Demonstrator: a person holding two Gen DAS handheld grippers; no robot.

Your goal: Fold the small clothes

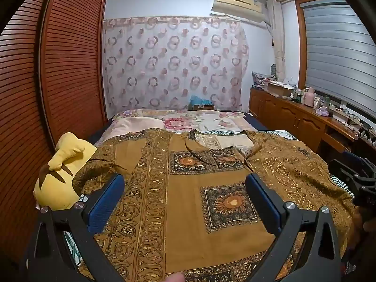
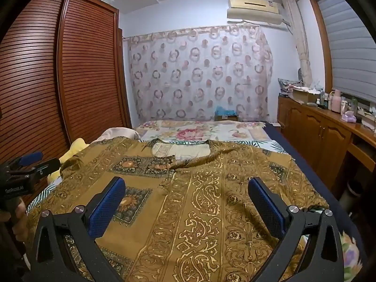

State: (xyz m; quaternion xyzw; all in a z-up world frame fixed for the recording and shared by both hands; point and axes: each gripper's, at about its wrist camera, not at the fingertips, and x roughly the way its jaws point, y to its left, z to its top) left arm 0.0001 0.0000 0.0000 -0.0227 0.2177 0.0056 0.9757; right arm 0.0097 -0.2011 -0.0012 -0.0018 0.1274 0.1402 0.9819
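The left gripper [image 1: 185, 199] hangs over the near half of the shirt [image 1: 188, 188], fingers [image 1: 107, 202] spread wide and holding nothing. The right gripper [image 2: 186, 202] hangs over the shirt's right half in the same state: fingers [image 2: 265, 205] fully apart, nothing between them. Neither gripper touches the cloth, as far as the views show.

The shirt, an ochre garment with printed borders and sunflower squares, lies spread flat across the bed [image 2: 312, 176], front up, neckline [image 1: 223, 141] at the far end. Its left sleeve [image 1: 94, 171] is bunched against a yellow plush toy [image 1: 61, 171]; its right sleeve [image 2: 277, 164] reaches toward the bed's right edge.

The step in hand appears to be the first grasp for a fold. To do it well:
- Lower each gripper onto one outer edge and pinch a single layer of the hem or sleeve seam, not a bunched ridge.
- Straighten the crumpled left sleeve before folding it in.
- Lift both ends together so the fold line runs straight, parallel to the printed border.
- Keep the cloth clear of the plush toy.

Beyond the shirt lie a floral bedcover [image 2: 199, 129] and a pillow [image 1: 136, 124].
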